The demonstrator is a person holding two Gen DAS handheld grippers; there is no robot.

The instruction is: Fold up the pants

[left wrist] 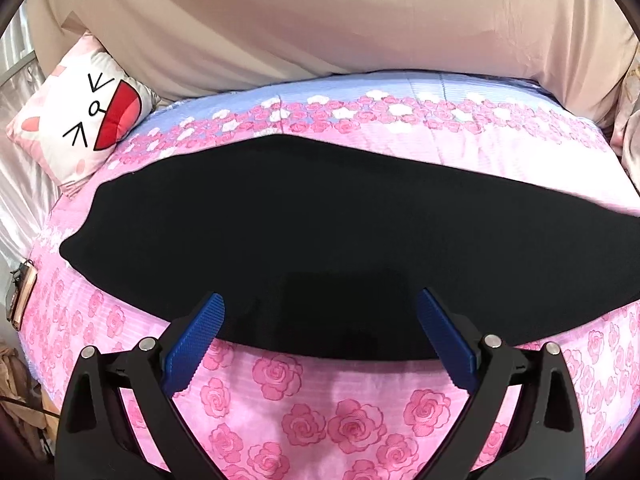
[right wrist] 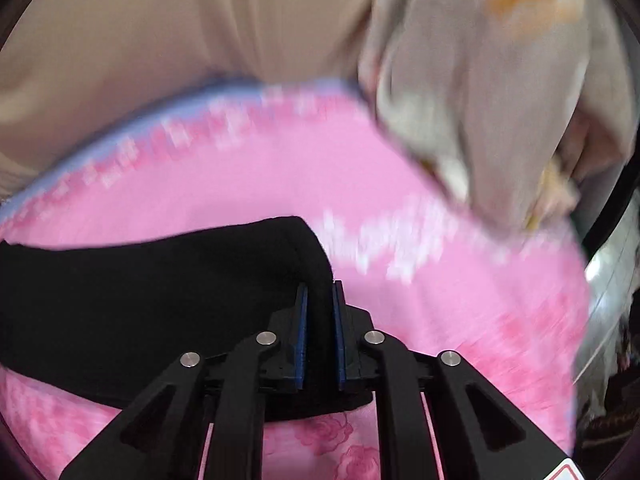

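Black pants (left wrist: 320, 232) lay flat across the bed (left wrist: 280, 400), on its pink rose-print cover, stretched lengthwise along the near edge. One end reached toward the corner where a cat-face pillow (left wrist: 80, 120) sat.

Left gripper (left wrist: 320, 312): jaws stood wide apart, nothing between the blue pads (left wrist: 200, 340). It hovered above the near long edge of the pants, about midway along the garment, tips over black cloth, not touching as far as could be told.

Right gripper (right wrist: 320, 296): jaws drawn nearly together, clamped on a fold of the pants (right wrist: 160, 300) at the garment's end corner. Black fabric ran up between the pads and bulged over the left one. The rest of the cloth trailed off to the left along the bed (right wrist: 440, 280). This view was motion-blurred.

Beige curtain (left wrist: 320, 20) hung behind the far edge of the bed. A phone-like object (left wrist: 22, 296) lay at the bed's left edge; identity uncertain.
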